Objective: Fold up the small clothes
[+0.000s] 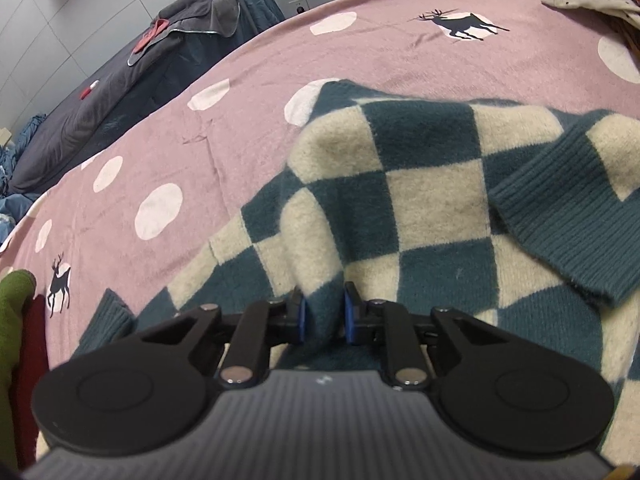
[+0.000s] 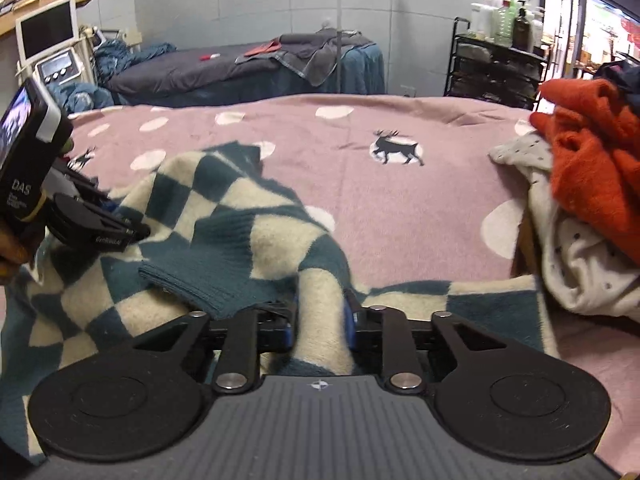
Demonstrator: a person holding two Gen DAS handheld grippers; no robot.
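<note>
A teal and cream checked sweater [image 1: 420,184] lies rumpled on the pink spotted blanket [image 1: 240,80]. My left gripper [image 1: 324,316] is shut on a fold of its fabric, blue pads pressing both sides. In the right wrist view the same sweater [image 2: 224,216] spreads across the near left, one ribbed teal cuff [image 2: 200,276] folded over its middle. My right gripper [image 2: 318,320] is shut on a cream fold near the hem. The left gripper [image 2: 116,224] shows at the left edge of that view, gripping the sweater's far side, held by a hand [image 2: 10,248].
A pile of clothes sits at the right: an orange knit [image 2: 588,152] on a cream dotted garment [image 2: 576,264]. Green and dark red cloth [image 1: 16,340] lies at the left edge. Beyond the blanket [image 2: 400,208] stand a dark bed [image 2: 240,68], a black shelf cart [image 2: 496,68] and a monitor [image 2: 48,28].
</note>
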